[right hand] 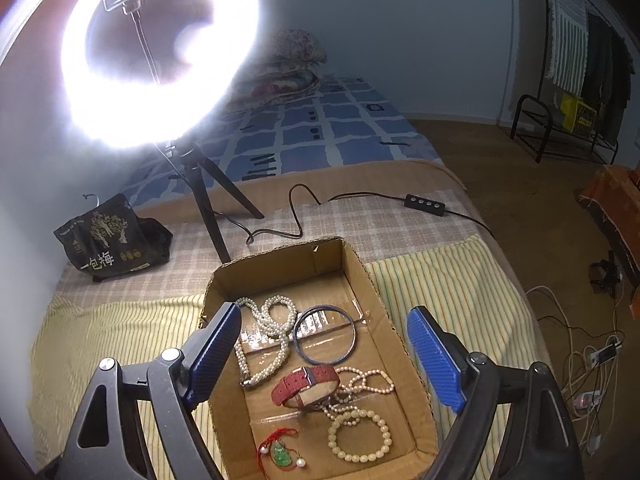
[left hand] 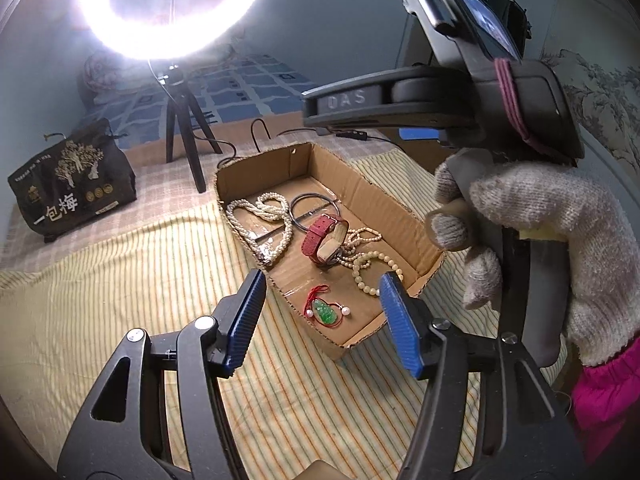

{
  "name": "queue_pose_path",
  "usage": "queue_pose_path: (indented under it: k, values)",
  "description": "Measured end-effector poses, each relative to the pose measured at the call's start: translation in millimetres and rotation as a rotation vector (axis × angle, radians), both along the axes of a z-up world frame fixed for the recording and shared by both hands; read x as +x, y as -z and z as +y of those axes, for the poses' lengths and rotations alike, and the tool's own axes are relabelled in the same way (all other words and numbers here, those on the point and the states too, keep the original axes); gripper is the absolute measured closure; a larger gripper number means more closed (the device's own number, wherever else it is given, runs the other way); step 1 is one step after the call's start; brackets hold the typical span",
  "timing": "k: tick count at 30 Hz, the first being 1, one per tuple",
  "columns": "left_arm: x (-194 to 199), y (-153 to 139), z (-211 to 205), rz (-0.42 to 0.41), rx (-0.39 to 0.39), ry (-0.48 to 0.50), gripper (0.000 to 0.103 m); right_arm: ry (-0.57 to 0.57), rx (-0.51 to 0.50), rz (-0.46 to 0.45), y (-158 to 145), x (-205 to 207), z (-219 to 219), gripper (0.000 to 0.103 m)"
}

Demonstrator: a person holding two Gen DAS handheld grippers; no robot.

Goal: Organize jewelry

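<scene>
A shallow cardboard box [left hand: 360,192] [right hand: 360,272] lies on the striped cloth and holds the jewelry. In it are a white pearl necklace [left hand: 264,220] [right hand: 268,320], a dark bangle [left hand: 314,210] [right hand: 324,334], a red-strapped watch [left hand: 326,240] [right hand: 306,386], a cream bead bracelet [left hand: 374,272] [right hand: 360,436], a thin pearl strand [right hand: 368,384] and a green jade pendant on red cord [left hand: 324,312] [right hand: 282,454]. My left gripper [left hand: 322,322] is open and empty above the box's near end. My right gripper [right hand: 326,358] is open and empty above the box. The right gripper's body, in a gloved hand [left hand: 532,232], fills the right side of the left wrist view.
A lit ring light on a black tripod [left hand: 186,136] [right hand: 212,208] stands behind the box. A black printed bag [left hand: 72,184] [right hand: 110,240] sits at the back left. A cable with a switch [right hand: 424,202] runs behind the box. The bed edge drops to the floor on the right [right hand: 540,220].
</scene>
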State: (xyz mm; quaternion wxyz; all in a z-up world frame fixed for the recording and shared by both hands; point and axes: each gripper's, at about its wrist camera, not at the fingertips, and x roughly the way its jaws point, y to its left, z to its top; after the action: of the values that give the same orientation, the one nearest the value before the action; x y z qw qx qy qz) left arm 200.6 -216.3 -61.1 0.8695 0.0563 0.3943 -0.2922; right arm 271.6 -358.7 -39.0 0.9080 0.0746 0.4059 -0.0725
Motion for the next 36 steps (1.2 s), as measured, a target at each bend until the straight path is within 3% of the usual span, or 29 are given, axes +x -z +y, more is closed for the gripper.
queue_pose_path:
  k: [13,24,32,36]
  values:
    - [-22.4,-27.6,41.4,-0.051,0.001,-0.026,0.039,0.004,-0.018,-0.05,-30.1,-49.1,16.3,0.015]
    - [-46.1,-52.1,77.1,-0.126,-0.001,-0.054,0.036,0.018,-0.136,-0.157,-65.0,-104.7,47.8,0.0]
    - [-62.8,-62.2,97.0,-0.176,0.002,-0.083,0.02,0.015,-0.183,-0.223,-77.3,-140.2,66.1,0.0]
    - [-67.9,-64.6,102.8,-0.187,0.014,-0.092,0.018,0.008,-0.217,-0.241,-77.2,-154.1,74.4,0.0]
